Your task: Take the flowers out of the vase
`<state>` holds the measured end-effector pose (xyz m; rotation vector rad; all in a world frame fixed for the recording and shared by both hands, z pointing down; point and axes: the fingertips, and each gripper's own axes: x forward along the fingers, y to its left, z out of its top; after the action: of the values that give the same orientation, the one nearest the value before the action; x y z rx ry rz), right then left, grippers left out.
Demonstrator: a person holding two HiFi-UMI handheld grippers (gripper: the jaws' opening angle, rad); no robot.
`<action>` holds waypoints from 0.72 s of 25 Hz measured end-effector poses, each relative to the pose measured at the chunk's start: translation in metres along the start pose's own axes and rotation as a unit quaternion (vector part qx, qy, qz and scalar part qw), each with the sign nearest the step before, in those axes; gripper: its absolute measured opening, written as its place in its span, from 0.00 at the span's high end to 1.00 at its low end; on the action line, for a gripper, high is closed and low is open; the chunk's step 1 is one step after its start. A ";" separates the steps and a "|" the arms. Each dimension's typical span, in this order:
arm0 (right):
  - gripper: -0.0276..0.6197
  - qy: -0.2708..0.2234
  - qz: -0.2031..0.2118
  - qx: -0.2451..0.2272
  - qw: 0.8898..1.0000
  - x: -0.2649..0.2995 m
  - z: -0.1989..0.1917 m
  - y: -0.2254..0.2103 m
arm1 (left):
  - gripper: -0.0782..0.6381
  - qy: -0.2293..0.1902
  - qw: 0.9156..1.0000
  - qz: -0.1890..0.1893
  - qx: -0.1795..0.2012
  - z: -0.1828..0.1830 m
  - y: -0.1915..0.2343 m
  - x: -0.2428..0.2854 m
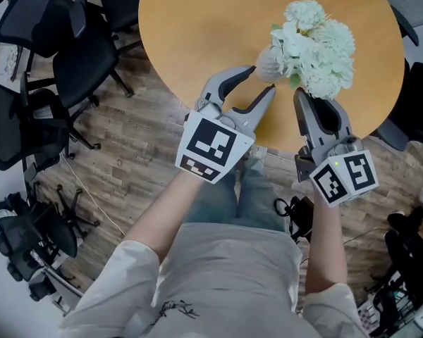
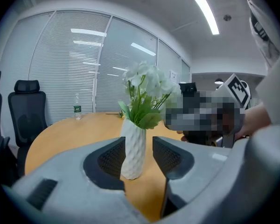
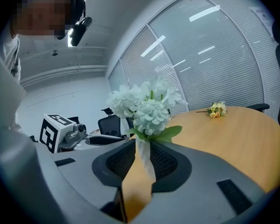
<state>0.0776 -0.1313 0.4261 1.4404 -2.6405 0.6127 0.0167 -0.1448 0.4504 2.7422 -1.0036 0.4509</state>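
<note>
While standing upright near the edge of the round wooden table (image 1: 197, 34), holds a bunch of white flowers (image 1: 316, 48) with green leaves: a white bumpy vase (image 2: 133, 157). Not taken out yet, those flowers. Left gripper (image 1: 262, 79) loose, jaws apart, with the vase showing between them near the tips and not squeezed. Right gripper (image 3: 141, 148) loose too, jaws only a little apart, with nothing pinched, pointing at the vase just below the flowers. Both grippers side by side at the near edge of the table, one for each hand. Far across the table, a small yellow bunch (image 3: 217, 109) lying flat. Also on the table, far back, a water bottle (image 2: 77, 107). On the floor beside the table, black office chairs (image 1: 92, 55).
</note>
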 end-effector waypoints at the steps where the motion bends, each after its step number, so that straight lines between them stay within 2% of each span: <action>1: 0.84 0.001 0.000 0.002 1.000 0.003 -0.001 -0.001 | 0.63 0.004 1.000 -0.006 -0.002 -0.003 0.000 0.004; 3: 0.80 0.001 -0.002 0.004 1.000 0.007 0.000 -0.003 | 0.57 0.011 1.000 -0.013 -0.002 -0.006 0.002 0.011; 8: 0.74 -0.005 -0.009 0.004 1.000 0.013 0.003 -0.006 | 0.47 0.021 0.999 -0.022 0.024 -0.010 0.006 0.031; 18: 0.69 -0.014 -0.007 0.006 1.000 0.024 0.005 -0.010 | 0.45 0.028 0.998 -0.044 0.041 -0.016 0.009 0.059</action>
<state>0.0731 -0.1575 0.4307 1.4818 -2.6496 0.6113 0.0502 -0.1822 0.4860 2.8152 -0.8658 0.5628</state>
